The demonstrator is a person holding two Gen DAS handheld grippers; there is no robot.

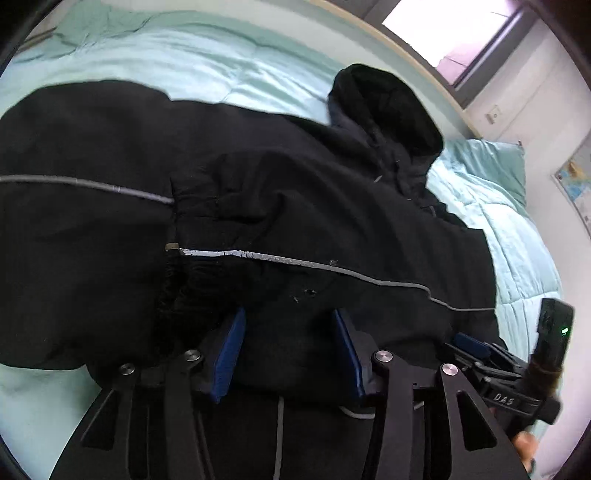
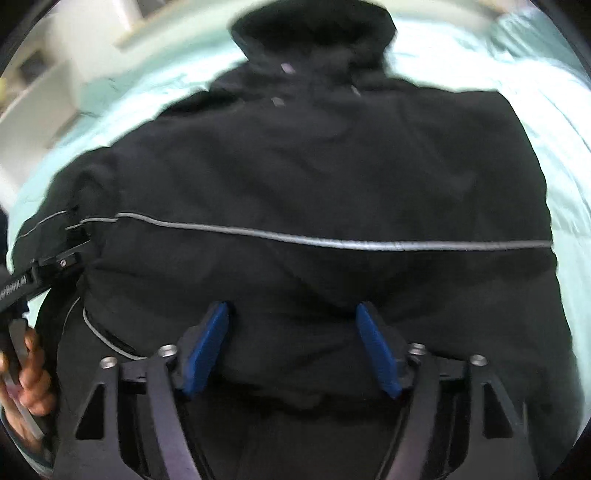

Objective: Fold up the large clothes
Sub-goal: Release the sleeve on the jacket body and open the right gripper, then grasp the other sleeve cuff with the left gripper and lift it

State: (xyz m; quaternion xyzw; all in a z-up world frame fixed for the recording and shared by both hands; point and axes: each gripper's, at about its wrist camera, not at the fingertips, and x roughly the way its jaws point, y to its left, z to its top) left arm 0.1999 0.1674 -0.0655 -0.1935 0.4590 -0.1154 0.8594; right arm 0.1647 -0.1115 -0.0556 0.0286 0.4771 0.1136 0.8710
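A large black hooded jacket [image 1: 258, 177] with thin grey reflective piping lies spread on a mint-green bedspread [image 1: 207, 62]; its hood [image 1: 384, 107] points to the far right. A sleeve is folded across the body. My left gripper [image 1: 290, 317] is open, its blue pads straddling a fold of the jacket's near edge. In the right wrist view the jacket [image 2: 314, 177] fills the frame, hood [image 2: 314, 33] at the top. My right gripper [image 2: 293, 310] is open, blue pads either side of a bulge of fabric. The right gripper also shows in the left wrist view [image 1: 476, 350].
A pillow [image 1: 491, 162] lies at the bed's far right. A window [image 1: 458, 33] and white wall with a map stand behind. The left gripper's body and the hand [image 2: 29, 373] holding it show at the left of the right wrist view.
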